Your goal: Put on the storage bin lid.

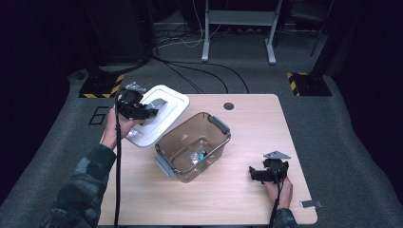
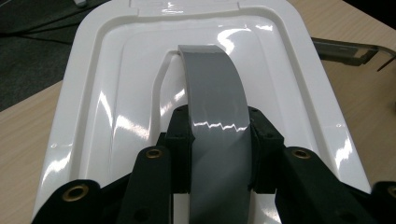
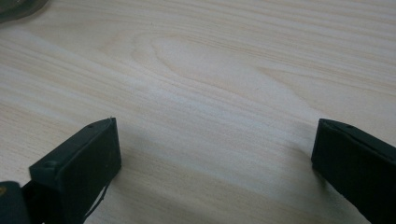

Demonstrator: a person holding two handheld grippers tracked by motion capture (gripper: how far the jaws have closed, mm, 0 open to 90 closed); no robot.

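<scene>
A white plastic lid (image 1: 164, 111) with a grey handle (image 2: 215, 88) is held off the table at the far left. My left gripper (image 1: 148, 112) is shut on that grey handle, its jaws pressing both sides of the strap (image 2: 219, 140). A clear brownish storage bin (image 1: 192, 146) with grey latches stands open in the middle of the wooden table (image 1: 247, 123); something small and teal (image 1: 202, 154) lies inside it. My right gripper (image 1: 254, 174) rests low over the table at the right front, its jaws wide open with bare wood (image 3: 210, 107) between them.
A dark round grommet hole (image 1: 228, 106) sits near the table's far edge. A small grey piece (image 1: 312, 204) lies at the front right corner. Cables and stand legs (image 1: 237, 33) cross the carpet beyond the table.
</scene>
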